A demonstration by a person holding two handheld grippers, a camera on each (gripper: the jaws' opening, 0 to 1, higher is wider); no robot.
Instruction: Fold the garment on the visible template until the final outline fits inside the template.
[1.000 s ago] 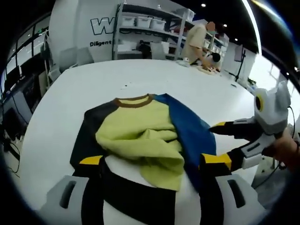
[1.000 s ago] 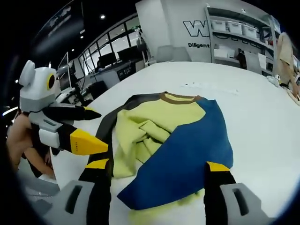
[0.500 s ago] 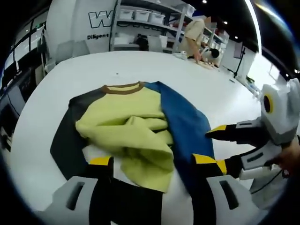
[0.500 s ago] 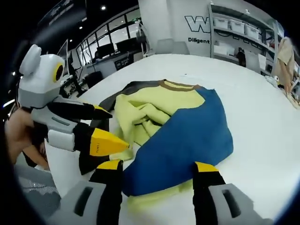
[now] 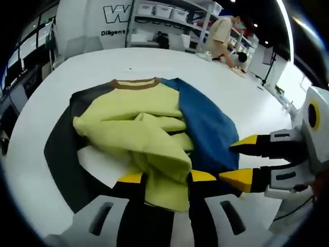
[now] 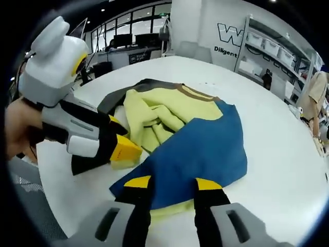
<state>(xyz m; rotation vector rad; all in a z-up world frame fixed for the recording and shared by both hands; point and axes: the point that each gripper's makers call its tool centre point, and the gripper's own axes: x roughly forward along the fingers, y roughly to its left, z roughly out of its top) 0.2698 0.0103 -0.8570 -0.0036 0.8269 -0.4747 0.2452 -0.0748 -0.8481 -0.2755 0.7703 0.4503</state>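
Observation:
A garment with a yellow-green body [image 5: 133, 118], brown collar [image 5: 134, 84] and blue side [image 5: 205, 123] lies rumpled on a dark template [image 5: 59, 154] on the white table. My left gripper [image 5: 167, 176] is open, its jaws either side of the bunched yellow hem near me. It also enters the right gripper view [image 6: 121, 136] from the left, tips at the yellow cloth. My right gripper [image 6: 172, 182] is open, straddling the near edge of the blue side [image 6: 200, 154]. In the left gripper view it [image 5: 242, 158] comes in from the right beside the blue cloth.
The white table [image 5: 216, 67] stretches far beyond the garment. A person [image 5: 221, 36] works at its far end, in front of shelves with bins [image 5: 159, 13]. A hand [image 6: 15, 128] holds the left gripper. Desks with monitors [image 6: 123, 43] stand beyond the table's edge.
Both grippers have moved in onto the garment's near edge. The jaws of each have narrowed around the cloth, the left around the yellow hem and the right around the blue edge.

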